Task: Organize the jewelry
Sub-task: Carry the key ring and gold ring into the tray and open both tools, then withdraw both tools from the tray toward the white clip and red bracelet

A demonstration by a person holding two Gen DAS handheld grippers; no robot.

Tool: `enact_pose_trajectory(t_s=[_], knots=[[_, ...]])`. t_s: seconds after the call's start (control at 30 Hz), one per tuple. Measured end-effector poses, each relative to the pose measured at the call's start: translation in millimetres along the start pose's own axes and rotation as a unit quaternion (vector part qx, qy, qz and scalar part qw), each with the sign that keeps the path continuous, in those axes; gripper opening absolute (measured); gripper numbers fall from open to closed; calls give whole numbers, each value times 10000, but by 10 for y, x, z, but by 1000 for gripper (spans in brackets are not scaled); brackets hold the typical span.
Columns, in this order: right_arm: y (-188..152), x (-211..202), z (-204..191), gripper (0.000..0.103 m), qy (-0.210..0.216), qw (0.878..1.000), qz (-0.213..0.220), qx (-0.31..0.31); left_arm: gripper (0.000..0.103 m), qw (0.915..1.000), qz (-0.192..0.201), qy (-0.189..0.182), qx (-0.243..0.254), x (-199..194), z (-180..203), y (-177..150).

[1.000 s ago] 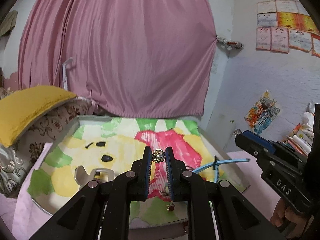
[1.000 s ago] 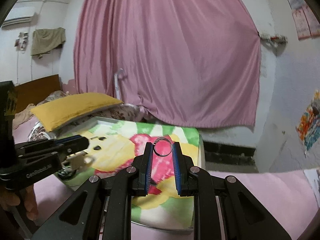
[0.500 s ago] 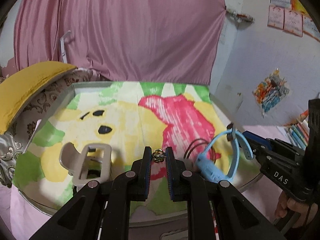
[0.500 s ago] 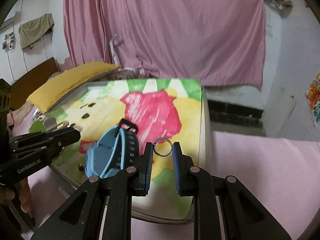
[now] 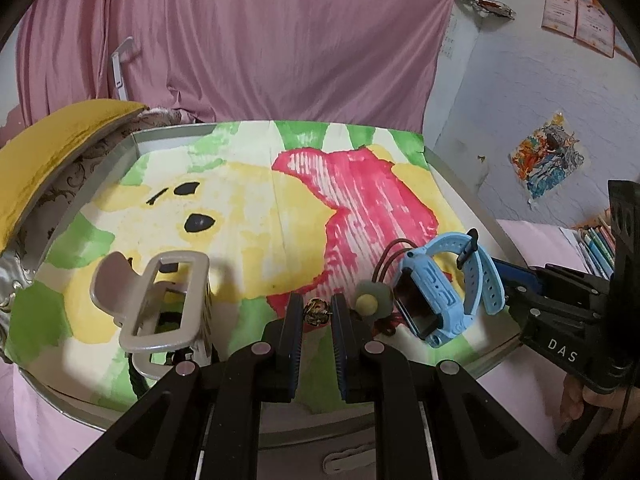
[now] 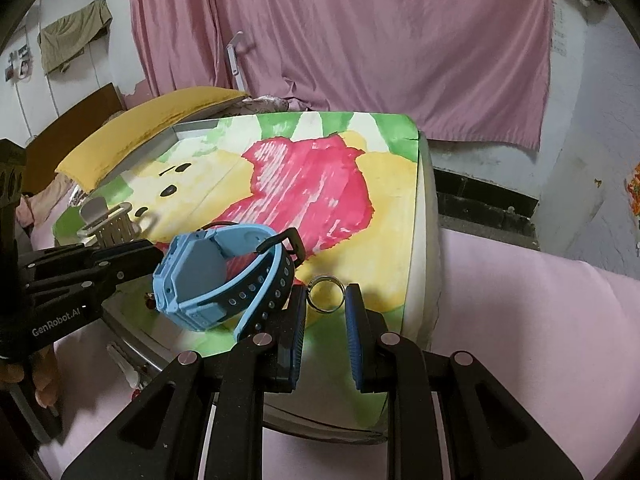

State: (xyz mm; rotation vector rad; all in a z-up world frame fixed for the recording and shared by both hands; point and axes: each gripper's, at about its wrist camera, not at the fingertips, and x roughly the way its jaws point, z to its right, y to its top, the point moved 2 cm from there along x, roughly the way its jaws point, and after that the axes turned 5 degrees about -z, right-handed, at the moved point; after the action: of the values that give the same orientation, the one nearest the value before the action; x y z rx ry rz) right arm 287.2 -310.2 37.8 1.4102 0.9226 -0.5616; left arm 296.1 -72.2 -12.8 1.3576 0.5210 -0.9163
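Jewelry sits in both of my grippers right now. My left gripper (image 5: 316,312) is clamped on a small gold bead charm (image 5: 316,312), pinched between the blue pads at the very tips. My right gripper (image 6: 326,300) is closed on a thin silver ring (image 6: 325,299), which stands on edge between its pads.

I take the blue watch (image 5: 440,288) as my landmark; it lies on its side on the painted table (image 5: 240,208), near the table's front edge. The charm hangs just left of the watch, low over the red patch of the painting. Between charm and watch lies a hair tie with a pale yellow knob (image 5: 370,300), its dark cord touching the watch case. Well to the left of the watch stands a grey hair claw clip (image 5: 160,304). The ring is just right of the watch strap, above the yellow and green corner of the painting.

Behind the watch, past the far end of the table, hangs a pink curtain (image 6: 360,40), and a yellow cushion (image 5: 44,160) lies far to the watch's left.
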Motion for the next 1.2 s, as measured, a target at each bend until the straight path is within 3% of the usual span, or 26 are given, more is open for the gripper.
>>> enact_pose_trajectory(t_s=[0.17,0.23,0.3,0.43,0.5,0.63,0.7,0.9,1.0,1.2], knots=[[-24,-80,-5,19,-60,9999,152,35,13,10000,-53,-5,-82,-3,-34,-6],[-36,-127,-1,27,-81,9996,256,64,15,9999,-19,13,-107,-33,-47,-10],[-57,-240,-7,39,-167,9986,496,95,25,9999,60,-1,-136,-81,-59,-10],[-80,-462,-7,41,-315,9953,912,101,45,9989,397,-104,-228,-246,-85,-17],[-106,-600,-24,56,-363,9923,1176,115,54,9981,547,-112,-246,-329,-92,-28],[-174,-811,-81,61,-426,9863,1590,79,68,9960,861,-88,-235,-499,-104,-73],[-217,-901,-129,71,-438,9833,1768,27,79,9942,1048,-19,-231,-592,-121,-116],[-332,-1086,-270,91,-372,9756,2160,-118,97,9877,1535,102,-275,-836,-187,-226],[-383,-1130,-320,96,-314,9737,2252,-176,100,9839,1760,178,-269,-950,-210,-288],[-472,-1150,-401,97,-329,9739,2215,-360,102,9807,1927,332,-87,-1092,-220,-416]])
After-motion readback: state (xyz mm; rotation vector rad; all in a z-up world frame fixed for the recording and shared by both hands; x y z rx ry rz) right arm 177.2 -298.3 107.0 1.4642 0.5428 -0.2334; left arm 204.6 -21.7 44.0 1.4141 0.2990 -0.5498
